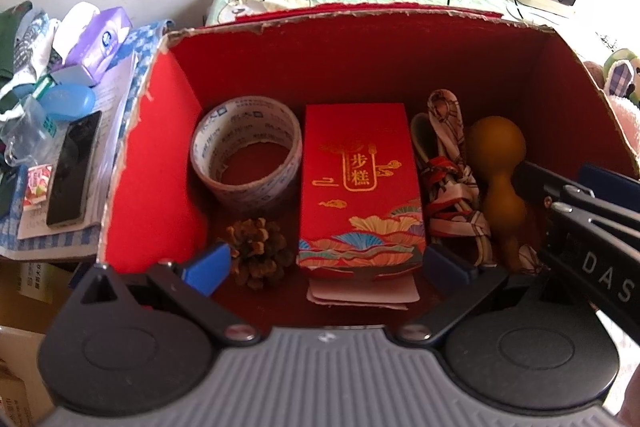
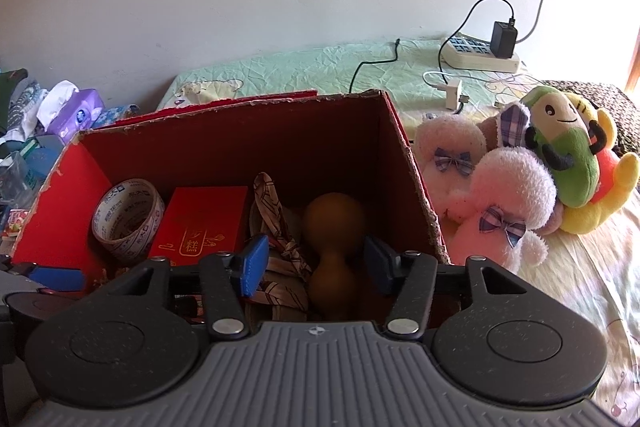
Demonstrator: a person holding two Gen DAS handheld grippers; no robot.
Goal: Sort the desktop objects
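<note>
One red cardboard box [image 1: 160, 163], open top, torn rim. Inside, counted: 1 tape roll [image 1: 246, 155] at left, lying flat; 1 pine cone [image 1: 258, 253] just in front of it; 1 red packet with gold print [image 1: 360, 187] in the middle, over a bit of white paper [image 1: 360, 293]; 1 patterned fabric strap [image 1: 452, 187], bunched, right of the packet; 1 brown gourd [image 1: 500, 187] at far right, touching the strap.

Left gripper [image 1: 332, 265] low over box's near edge, spread wide, nothing between blue pads [image 1: 210, 263]. Right gripper [image 2: 316, 263] also spread, straddling gourd's lower half; contact with pads can't be confirmed.

Outside box, left: 1 purple tissue pack [image 1: 100, 43], 1 black remote-like bar [image 1: 74, 171], assorted clutter. Right, on bedsheet: 2 pink plush slippers [image 2: 508, 203] with bows, 1 green plush [image 2: 568, 155], 1 yellow plush [image 2: 612, 187]. Behind: 1 power strip [image 2: 480, 57] with 1 black adapter [image 2: 504, 39] plugged in.
</note>
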